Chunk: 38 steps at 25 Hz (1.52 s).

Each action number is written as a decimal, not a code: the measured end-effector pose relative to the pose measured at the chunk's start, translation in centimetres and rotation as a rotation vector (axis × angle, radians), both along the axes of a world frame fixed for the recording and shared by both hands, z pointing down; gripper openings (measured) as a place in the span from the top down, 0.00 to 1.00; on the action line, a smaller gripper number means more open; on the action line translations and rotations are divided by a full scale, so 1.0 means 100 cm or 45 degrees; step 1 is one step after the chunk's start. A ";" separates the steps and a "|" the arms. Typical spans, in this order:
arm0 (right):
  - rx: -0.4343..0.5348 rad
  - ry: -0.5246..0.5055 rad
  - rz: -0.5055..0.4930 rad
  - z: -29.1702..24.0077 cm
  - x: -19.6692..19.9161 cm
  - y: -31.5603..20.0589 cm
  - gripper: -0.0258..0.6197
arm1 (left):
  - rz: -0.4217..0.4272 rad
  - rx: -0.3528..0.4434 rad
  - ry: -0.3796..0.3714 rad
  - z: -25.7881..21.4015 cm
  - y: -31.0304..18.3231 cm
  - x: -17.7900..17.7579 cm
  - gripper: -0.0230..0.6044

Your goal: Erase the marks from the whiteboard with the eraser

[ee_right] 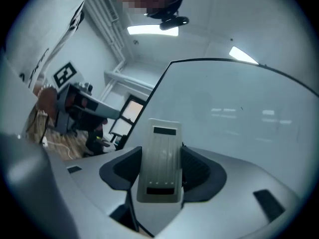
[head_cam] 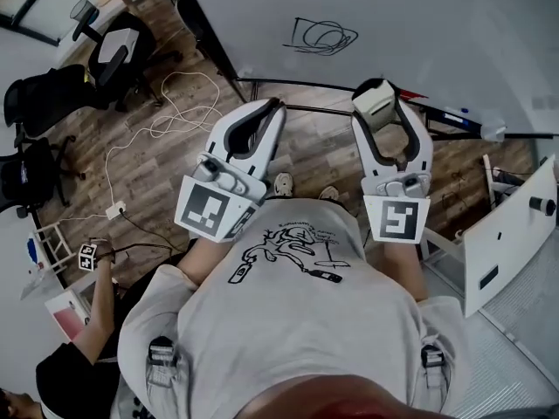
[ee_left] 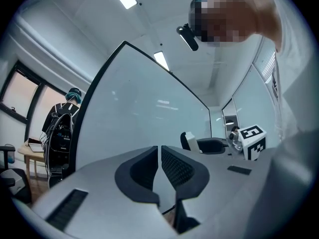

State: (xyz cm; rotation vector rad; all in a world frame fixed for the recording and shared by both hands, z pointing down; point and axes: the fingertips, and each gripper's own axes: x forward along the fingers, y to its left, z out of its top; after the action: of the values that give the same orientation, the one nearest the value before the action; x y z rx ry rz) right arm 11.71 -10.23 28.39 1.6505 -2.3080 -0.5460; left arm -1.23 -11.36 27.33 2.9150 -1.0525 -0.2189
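Observation:
The whiteboard (head_cam: 419, 33) stands ahead of me, with a black scribble (head_cam: 323, 37) drawn on its lower part. My right gripper (head_cam: 380, 103) is shut on a pale grey eraser (head_cam: 376, 101), held below and to the right of the scribble, away from the board. In the right gripper view the eraser (ee_right: 160, 161) sits clamped between the jaws, its ribbed back facing the camera, with the whiteboard (ee_right: 249, 113) beyond. My left gripper (head_cam: 269, 109) is shut and empty, its pads (ee_left: 172, 164) nearly touching, pointing towards the whiteboard (ee_left: 144, 118).
The board's black stand bar (head_cam: 297, 84) and a marker tray (head_cam: 454, 119) run along its lower edge. White cables (head_cam: 175, 112) lie on the wood floor at the left, near office chairs (head_cam: 109, 55). A white panel (head_cam: 511, 234) stands at right. Another person (head_cam: 83, 339) sits lower left.

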 end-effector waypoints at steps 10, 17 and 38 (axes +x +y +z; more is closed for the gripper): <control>0.105 0.673 0.228 0.022 0.034 -0.071 0.57 | -0.015 -0.011 -0.005 0.009 -0.012 0.002 0.90; 0.107 0.760 0.236 0.029 0.038 -0.103 0.57 | -0.039 -0.022 0.001 0.012 -0.020 -0.004 0.90; 0.107 0.896 0.262 0.048 0.049 -0.143 0.57 | -0.052 -0.053 0.010 0.020 -0.040 -0.004 0.90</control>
State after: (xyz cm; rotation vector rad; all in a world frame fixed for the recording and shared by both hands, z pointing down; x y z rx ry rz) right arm 16.58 -24.53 33.24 1.3979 -1.6077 -0.9922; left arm -1.66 -15.39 29.33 2.8560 -1.1026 -0.2067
